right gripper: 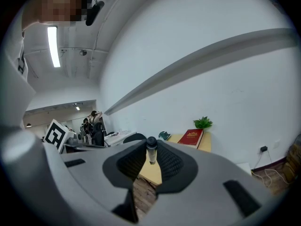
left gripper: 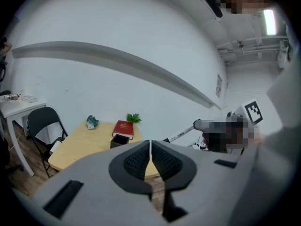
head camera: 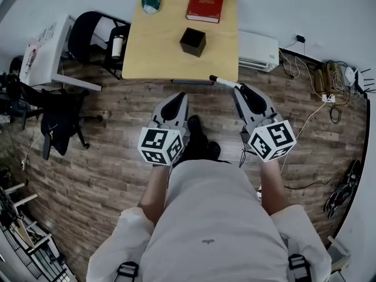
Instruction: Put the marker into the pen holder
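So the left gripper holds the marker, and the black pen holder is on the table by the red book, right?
Wrong gripper: the right gripper holds the marker, as the right gripper view shows. The left gripper is shut on nothing. The black pen holder is on the table by the red book.

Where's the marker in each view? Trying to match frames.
Head view: marker at the right gripper tip, just right of centre.
Left gripper view: mid-right, white barrel angled down-left.
Right gripper view: centre, clamped between the jaws.
Shared landmark: the red book.
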`<state>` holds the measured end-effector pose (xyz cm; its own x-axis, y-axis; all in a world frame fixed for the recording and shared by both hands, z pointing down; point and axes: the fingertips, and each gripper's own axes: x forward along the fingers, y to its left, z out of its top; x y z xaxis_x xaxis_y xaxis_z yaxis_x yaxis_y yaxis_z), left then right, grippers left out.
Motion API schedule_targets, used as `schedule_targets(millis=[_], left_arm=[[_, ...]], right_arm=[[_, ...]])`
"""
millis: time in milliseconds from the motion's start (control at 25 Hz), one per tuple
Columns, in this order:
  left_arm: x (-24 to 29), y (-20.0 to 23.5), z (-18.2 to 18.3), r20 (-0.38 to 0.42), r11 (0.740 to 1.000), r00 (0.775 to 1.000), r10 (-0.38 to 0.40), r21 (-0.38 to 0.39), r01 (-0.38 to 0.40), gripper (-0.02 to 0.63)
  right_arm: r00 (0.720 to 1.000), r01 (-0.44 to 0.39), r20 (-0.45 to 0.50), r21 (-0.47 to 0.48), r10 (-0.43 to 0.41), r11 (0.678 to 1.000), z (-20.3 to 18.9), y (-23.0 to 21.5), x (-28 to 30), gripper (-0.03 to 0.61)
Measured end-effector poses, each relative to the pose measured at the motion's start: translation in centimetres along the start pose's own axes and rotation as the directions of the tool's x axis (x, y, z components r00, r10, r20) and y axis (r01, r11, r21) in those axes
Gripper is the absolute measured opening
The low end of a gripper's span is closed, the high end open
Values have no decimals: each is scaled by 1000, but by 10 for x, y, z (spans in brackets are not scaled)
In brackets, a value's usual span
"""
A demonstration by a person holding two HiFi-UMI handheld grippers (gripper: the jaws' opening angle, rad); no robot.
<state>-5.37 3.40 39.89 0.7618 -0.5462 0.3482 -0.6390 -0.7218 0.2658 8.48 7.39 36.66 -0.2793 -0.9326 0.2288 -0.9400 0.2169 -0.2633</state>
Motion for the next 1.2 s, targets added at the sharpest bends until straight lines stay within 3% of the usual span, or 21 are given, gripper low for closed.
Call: schedule_targets(millis=[1200], left_arm=[[90, 105, 53, -15, 996, 996, -90, 0, 90, 15]], right_arm=[[997, 76, -27, -23, -77, 997, 35, -27, 135, 66]])
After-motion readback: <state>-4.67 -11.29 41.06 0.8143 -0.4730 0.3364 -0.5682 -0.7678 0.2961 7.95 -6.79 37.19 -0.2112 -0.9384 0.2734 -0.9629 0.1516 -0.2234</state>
